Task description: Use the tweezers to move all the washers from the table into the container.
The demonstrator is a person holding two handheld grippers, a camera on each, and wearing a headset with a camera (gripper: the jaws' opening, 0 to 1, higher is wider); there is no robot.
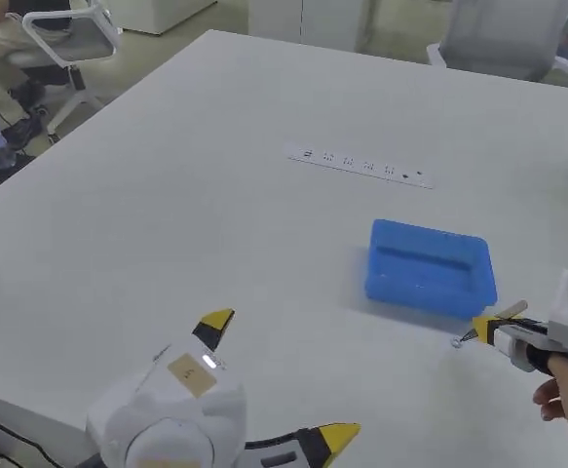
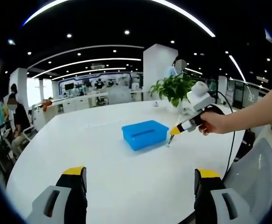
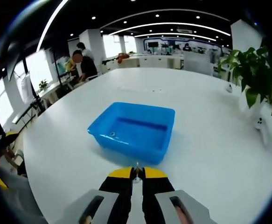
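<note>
Tweezers (image 3: 136, 166) along right gripper (image 3: 136, 172), tips toward blue container (image 3: 126, 147).

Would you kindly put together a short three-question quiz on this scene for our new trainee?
1. True or false: the left claw is open.
2. What colour is the container? A red, B blue, C green.
3. Fill in: the right claw is shut on the ____.
Key: 1 true; 2 B; 3 tweezers.
</note>
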